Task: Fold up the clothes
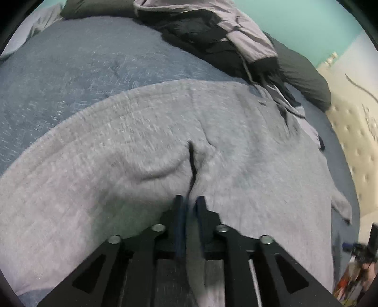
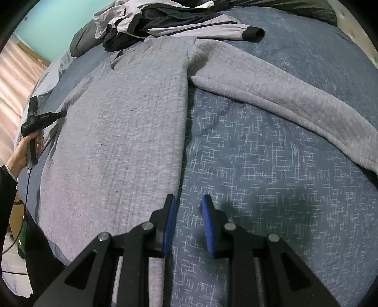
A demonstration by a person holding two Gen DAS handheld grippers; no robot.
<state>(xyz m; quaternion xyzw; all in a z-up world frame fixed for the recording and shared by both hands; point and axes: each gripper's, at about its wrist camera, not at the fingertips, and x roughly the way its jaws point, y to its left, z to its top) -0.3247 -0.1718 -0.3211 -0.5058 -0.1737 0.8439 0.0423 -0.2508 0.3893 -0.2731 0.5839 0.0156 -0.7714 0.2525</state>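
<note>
- Your left gripper is pinched on a ridge of the grey quilted knit sweater, probably so you can lift that side over.
- Your right gripper has its jaws apart and empty, straddling the sweater's right edge.
- The sweater's flat on the blue patterned bedspread, sleeve out to the right.

Grey sweater is spread flat on the blue patterned bedspread, one sleeve flung out to the right. The right gripper hangs over the sweater's edge, jaws apart, nothing pinched. Far left, a hand grips the other gripper. Purple-black jacket is heaped up top.
</note>
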